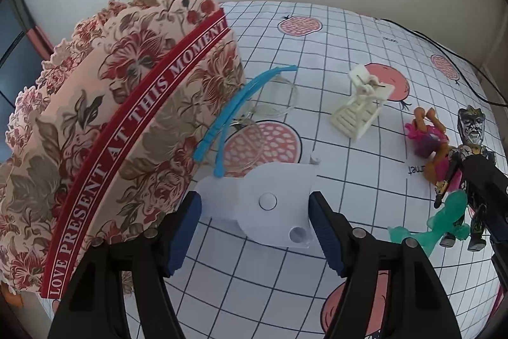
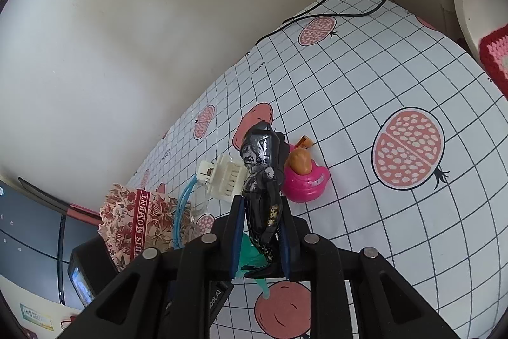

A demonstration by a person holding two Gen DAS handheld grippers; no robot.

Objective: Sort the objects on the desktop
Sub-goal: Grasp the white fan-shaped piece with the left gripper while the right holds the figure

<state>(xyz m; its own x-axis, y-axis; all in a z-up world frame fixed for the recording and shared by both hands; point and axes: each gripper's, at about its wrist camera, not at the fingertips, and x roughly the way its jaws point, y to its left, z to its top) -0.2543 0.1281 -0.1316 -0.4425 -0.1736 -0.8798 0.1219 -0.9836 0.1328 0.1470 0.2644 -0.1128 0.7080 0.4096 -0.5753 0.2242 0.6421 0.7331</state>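
White case (image 1: 266,205) lies between the spread left tongs (image 1: 254,227), untouched; right tongs (image 2: 260,240) clamp a dark figure (image 2: 262,180).

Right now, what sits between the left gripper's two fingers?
A white plastic piece lies on the tablecloth between the left gripper's fingers; the pads are not yet touching it. The left wrist view shows this.
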